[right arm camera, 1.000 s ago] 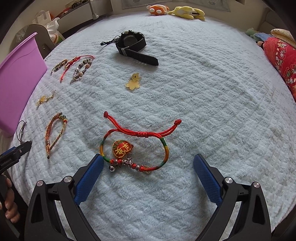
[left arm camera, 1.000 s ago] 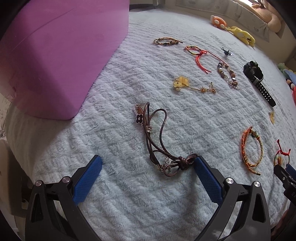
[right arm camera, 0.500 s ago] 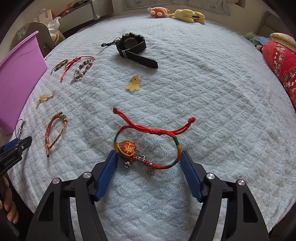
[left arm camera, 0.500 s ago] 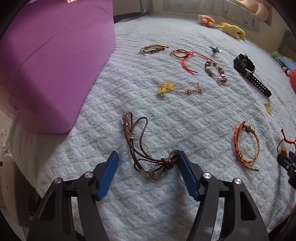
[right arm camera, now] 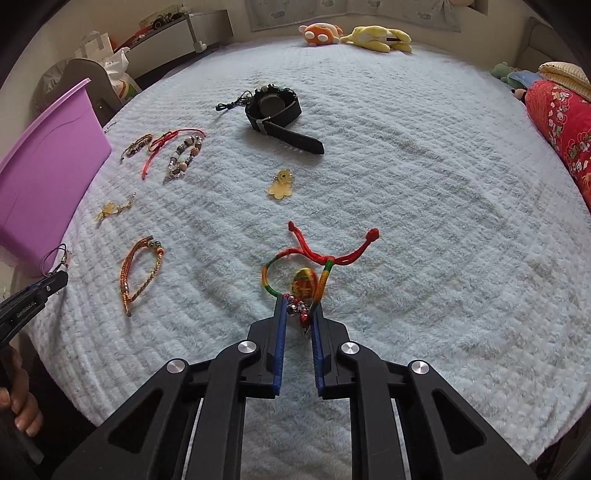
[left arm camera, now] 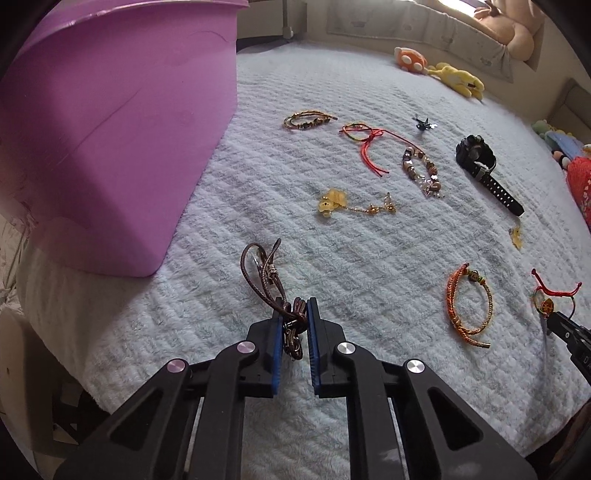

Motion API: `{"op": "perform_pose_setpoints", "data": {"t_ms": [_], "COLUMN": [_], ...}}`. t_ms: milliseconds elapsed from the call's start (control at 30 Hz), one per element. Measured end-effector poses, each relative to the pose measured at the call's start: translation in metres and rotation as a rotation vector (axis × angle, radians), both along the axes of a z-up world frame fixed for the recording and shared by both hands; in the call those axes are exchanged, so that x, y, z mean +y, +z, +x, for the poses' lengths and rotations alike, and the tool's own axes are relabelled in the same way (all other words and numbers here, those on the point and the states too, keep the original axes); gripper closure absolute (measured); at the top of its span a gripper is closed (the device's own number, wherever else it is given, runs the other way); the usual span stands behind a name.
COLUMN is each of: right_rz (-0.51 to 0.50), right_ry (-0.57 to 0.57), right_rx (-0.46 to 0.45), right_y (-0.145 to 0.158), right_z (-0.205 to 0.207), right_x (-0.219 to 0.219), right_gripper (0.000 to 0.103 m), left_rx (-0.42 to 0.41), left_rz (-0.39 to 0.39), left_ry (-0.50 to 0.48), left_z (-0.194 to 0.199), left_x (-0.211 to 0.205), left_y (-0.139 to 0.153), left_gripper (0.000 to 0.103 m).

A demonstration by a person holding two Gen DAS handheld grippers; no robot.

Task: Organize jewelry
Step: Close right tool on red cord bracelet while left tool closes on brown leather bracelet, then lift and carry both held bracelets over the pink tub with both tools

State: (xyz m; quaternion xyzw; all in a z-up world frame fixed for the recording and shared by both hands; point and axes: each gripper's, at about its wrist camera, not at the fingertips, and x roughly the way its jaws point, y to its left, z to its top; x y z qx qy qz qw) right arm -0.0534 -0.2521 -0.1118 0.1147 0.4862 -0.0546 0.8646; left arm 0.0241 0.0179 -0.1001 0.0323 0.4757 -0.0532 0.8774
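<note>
Brown cord bracelet (left arm camera: 275,291) pinched in left gripper (left arm camera: 293,314), jaws nearly closed on its knot. Red-rainbow bracelet (right arm camera: 314,269) clamped likewise in right gripper (right arm camera: 299,312). Both on the blanket (right arm camera: 424,221). Grasp step; next looks like lift and carry to purple bin (left arm camera: 110,129).

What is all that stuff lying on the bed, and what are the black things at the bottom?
Purple plastic bin: 1, bed's left edge.
Brown leather cord bracelet: 1, in left tool.
Red rainbow string bracelet: 1, in right tool.
Orange braided bracelet: 1, lying loose.
Black wristwatch: 1, far middle.
Brown beaded bracelet: 1, mid-bed.
Yellow flower charm on gold chain: 1, near bin.
Plush toys: several, orange and yellow, far edge.
Left tool: 1, black, blue pads, shut.
Right tool: 1, same, shut.
</note>
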Motion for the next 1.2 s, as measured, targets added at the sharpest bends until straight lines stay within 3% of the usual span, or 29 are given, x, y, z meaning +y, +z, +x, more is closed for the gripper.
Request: {"op": "perform_pose_setpoints", "data": {"t_ms": [633,1200], "right_rz": [0.048,0.098], "right_ry": [0.037,0.213], "right_rx": [-0.107,-0.196], "right_y": [0.055,0.132], "right_z": [-0.02,0.024], "right_x": [0.015,0.092], "right_gripper": [0.091,0.091], "left_rx": [-0.056,-0.136], "left_rz": [-0.084,-0.089], "left_ry": [-0.069,0.018], "left_z": [-0.021,-0.017], "left_x": [0.008,0.061], "left_y": [0.056,0.147], "left_gripper": [0.091,0.091]}}
